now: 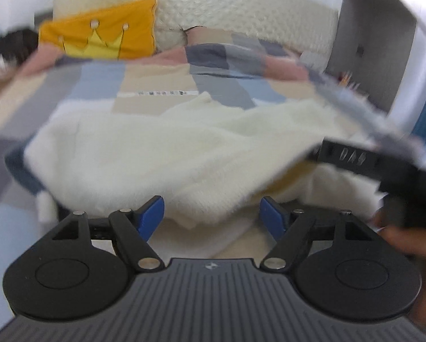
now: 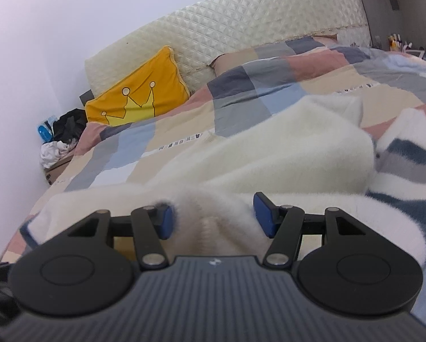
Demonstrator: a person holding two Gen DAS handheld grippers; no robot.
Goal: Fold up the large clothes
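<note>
Sweater [image 2: 269, 154], one; claws, two.

A bunched fold of the fluffy white garment [image 2: 269, 154] sits between the blue pads of my right gripper [image 2: 213, 218], pressed on both sides. Its striped part lies to my right. Ahead spreads the checked quilt [image 2: 269, 85]; far ahead-left, a yellow crown cushion [image 2: 138, 91] leans on the quilted headboard [image 2: 241, 20].
</note>
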